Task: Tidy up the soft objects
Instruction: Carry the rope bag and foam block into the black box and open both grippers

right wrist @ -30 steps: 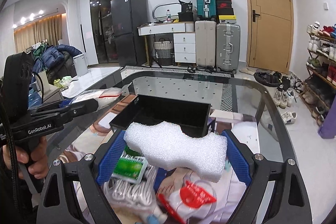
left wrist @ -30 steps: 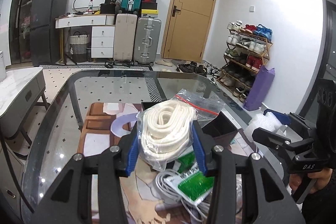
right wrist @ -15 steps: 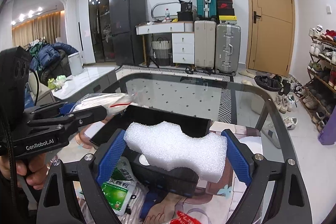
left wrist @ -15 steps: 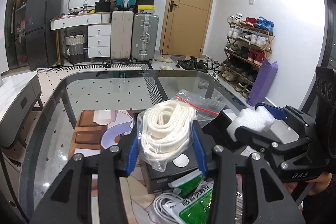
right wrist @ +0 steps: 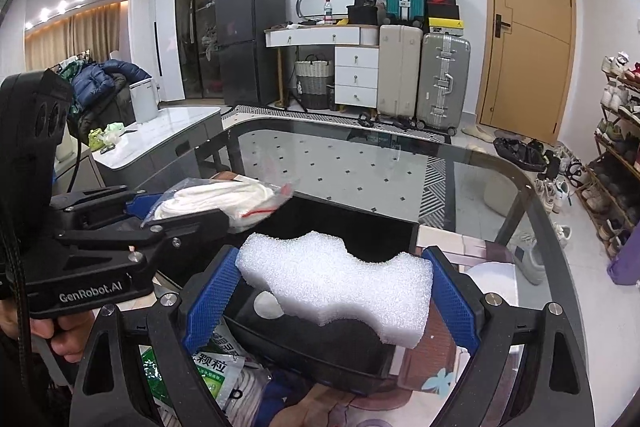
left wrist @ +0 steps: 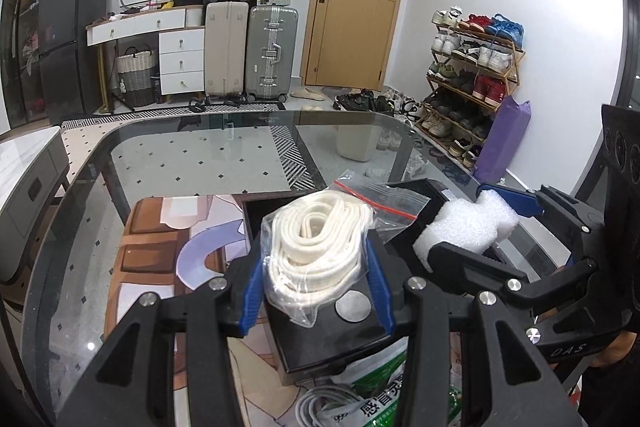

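My left gripper [left wrist: 316, 287] is shut on a clear zip bag of coiled white cord [left wrist: 316, 243] and holds it above the black tray [left wrist: 340, 343]. In the right wrist view the same left gripper [right wrist: 168, 213] and the bag of cord [right wrist: 224, 197] hang over the tray's left side. My right gripper [right wrist: 332, 299] is shut on a wavy white foam block [right wrist: 340, 279], held over the black tray [right wrist: 352, 359]. The left wrist view shows the foam block [left wrist: 468, 227] at the right, between the right gripper's blue pads. A silver disc [left wrist: 352, 306] lies inside the tray.
The tray sits on a glass table [left wrist: 180, 155] over a printed mat [left wrist: 152, 239]. In front of the tray lie a green sachet [right wrist: 216, 371], a white cable coil [left wrist: 324, 405] and other packets. Suitcases [left wrist: 248, 47], a door and a shoe rack [left wrist: 468, 83] stand beyond.
Both grippers have moved forward with their loads, from above the sachets and cables to above the black tray. The tray now lies right under both loads. Neither grip has changed.
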Demonstrator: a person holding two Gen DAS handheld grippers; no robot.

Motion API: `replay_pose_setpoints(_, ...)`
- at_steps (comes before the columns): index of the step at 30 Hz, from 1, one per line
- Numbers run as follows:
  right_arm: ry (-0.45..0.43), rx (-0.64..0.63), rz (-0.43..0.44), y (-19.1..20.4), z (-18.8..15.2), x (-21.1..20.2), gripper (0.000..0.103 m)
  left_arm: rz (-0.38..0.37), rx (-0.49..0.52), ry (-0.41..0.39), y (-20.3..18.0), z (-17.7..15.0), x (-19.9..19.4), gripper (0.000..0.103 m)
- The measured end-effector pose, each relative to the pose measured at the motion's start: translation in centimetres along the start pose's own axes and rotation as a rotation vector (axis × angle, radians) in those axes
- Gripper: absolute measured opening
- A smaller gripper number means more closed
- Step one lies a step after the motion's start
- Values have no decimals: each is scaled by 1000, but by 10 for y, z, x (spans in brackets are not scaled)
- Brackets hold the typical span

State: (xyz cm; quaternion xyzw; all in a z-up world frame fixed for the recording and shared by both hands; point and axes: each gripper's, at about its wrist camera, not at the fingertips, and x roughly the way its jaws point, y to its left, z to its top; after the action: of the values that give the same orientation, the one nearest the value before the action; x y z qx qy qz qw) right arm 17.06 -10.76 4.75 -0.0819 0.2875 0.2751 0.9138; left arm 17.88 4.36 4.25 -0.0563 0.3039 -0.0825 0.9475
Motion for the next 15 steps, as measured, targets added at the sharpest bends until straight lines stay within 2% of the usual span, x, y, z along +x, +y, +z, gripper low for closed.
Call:
replay_pose_setpoints(4,12,-1,4,0,1,7,93,-13,-5,20,1,-2,5,45)
replay_pose_setpoints(5,7,0,8,-2,-1,4,94,-19,-3,24,1,-2,4,47)
replay_pose_setpoints(6,3,-1,7,-1,-1,3,101,-26,-4,26,1,-1,4,47)
replay_pose_setpoints(9,-16,0,-19,-2,-2,-8,102,-40,-17,22,2,1,-2,53)
replay_pose_setpoints(10,-18,5,-24,-2,-4,-12,102,-35,-14,20,1,1,-4,58)
replay_pose_setpoints(11,-22,16,-34,-4,-6,-19,102,-26,-8,20,-1,0,-8,70)
replay_pose_setpoints(12,-25,22,-42,-4,-10,-26,102,-23,-1,17,-2,0,-12,73)
replay_pose_setpoints(14,-31,37,-66,-9,-19,-42,102,-8,7,-1,-5,-2,-22,99)
replay_pose_setpoints(15,-31,43,-73,-10,-23,-48,102,0,7,-14,-7,-4,-27,103)
